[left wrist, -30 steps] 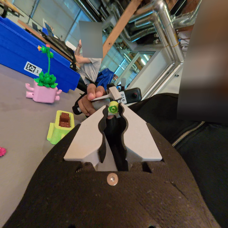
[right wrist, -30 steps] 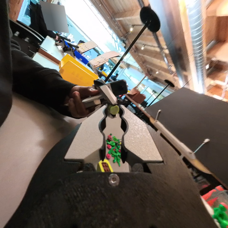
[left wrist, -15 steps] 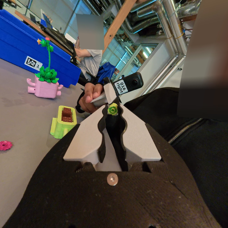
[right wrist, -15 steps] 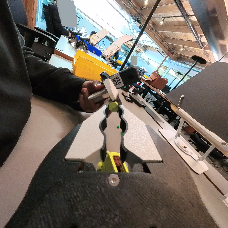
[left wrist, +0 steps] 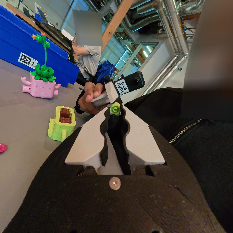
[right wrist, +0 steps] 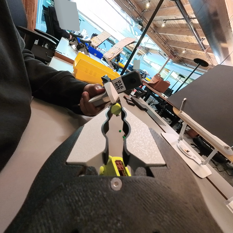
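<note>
A small lime-green round brick piece (left wrist: 115, 110) sits between the fingertips of my left gripper (left wrist: 115, 110), whose jaws stand narrow around it. My right gripper (right wrist: 115, 110) meets it tip to tip from the other side, and its jaws also close on the same piece (right wrist: 115, 109). Both are held in the air above the grey table (left wrist: 18, 119). A hand (left wrist: 90, 97) holds the right gripper in the left wrist view. A lime-green brick pot with brown bricks inside (left wrist: 63, 124) stands on the table below left, also seen under the right gripper (right wrist: 117, 169).
A pink brick pot with a green plant and tall stem (left wrist: 40, 84) stands at the back left before a blue bin (left wrist: 18, 44). A magenta flower piece (left wrist: 2, 147) lies at the left edge. Small green pieces (right wrist: 119, 131) dot the table. Yellow bins (right wrist: 90, 70) sit behind. My left and right fingertips are right by each other.
Both grippers stayed tip to tip on the lime-green piece. The right gripper's view has tilted down from the ceiling toward the table. The pair has shifted slightly.
</note>
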### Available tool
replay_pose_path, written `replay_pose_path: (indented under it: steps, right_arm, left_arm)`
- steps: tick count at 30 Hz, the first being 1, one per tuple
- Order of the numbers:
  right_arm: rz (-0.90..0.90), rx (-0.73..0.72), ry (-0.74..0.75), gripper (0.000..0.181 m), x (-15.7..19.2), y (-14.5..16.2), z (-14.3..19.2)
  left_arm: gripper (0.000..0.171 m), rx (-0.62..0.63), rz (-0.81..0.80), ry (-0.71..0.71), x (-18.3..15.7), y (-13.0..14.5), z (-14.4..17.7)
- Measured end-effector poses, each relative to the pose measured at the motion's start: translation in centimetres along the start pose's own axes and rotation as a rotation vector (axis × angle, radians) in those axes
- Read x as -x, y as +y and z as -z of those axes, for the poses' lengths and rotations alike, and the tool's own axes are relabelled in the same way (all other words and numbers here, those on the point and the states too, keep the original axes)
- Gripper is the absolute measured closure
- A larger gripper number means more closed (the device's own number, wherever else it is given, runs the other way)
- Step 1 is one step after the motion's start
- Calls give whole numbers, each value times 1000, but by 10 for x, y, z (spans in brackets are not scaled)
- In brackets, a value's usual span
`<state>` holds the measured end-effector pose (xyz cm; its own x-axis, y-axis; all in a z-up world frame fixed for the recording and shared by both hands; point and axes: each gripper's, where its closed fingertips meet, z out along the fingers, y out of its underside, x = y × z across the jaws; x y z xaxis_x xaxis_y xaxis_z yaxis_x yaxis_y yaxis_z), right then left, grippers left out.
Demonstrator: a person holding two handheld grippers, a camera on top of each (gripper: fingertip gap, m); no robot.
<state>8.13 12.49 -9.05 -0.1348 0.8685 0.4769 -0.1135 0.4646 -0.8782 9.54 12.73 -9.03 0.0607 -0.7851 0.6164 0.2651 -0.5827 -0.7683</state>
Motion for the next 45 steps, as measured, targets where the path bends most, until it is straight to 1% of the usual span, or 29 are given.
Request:
replay_pose_path:
  steps: [5,10,12,15,18,22,27,29,31,35,36,37,38,39,40,41,45]
  right_arm:
    - [10,-31,-12,167,3,-4,2]
    - [-24,-30,-55,167,9,-6,2]
    - [-72,-25,-89,168,10,-9,2]
    - [-118,-4,-119,167,12,-12,1]
    - [-143,17,-126,168,12,-10,-1]
    - [-261,14,-171,167,13,-10,0]
    - [-461,-32,-267,167,14,-17,0]
    - [-502,-41,-285,167,14,-18,1]
    - [-473,-29,-249,167,10,-15,-1]
    - [-251,59,-94,167,1,-3,-8]
    - [-236,58,-77,167,-1,-3,-8]
    - [-280,7,-73,168,-6,-10,-4]
    - [-373,-74,-75,168,-19,-21,8]
    - [-449,-126,-60,168,-33,-25,19]
    - [-451,-105,-24,168,-42,-18,22]
    - [-423,-44,-2,167,-42,-8,18]
    - [-377,127,-2,167,-28,18,-8]
  left_arm:
    - [159,25,17,43,-6,3,-1]
    - [159,52,24,55,-7,7,-1]
    - [159,57,-18,70,-12,8,-2]
    - [159,58,-123,63,-14,8,0]
    - [160,52,-167,59,-12,9,2]
    - [160,49,-186,74,-12,9,2]
    - [162,32,-183,145,-19,9,1]
    - [162,22,-185,149,-19,8,1]
    - [162,-2,-175,129,-14,4,3]
    - [161,-36,-156,49,1,-1,11]
    - [161,-39,-154,51,1,-1,13]
    - [164,-80,-145,62,-1,-7,22]
    - [171,-157,-137,60,0,-20,38]
    - [171,-225,-158,30,1,-31,56]
    - [171,-232,-167,15,0,-34,66]
    - [171,-220,-179,2,-1,-34,70]
    - [171,-161,-200,-66,6,-25,64]
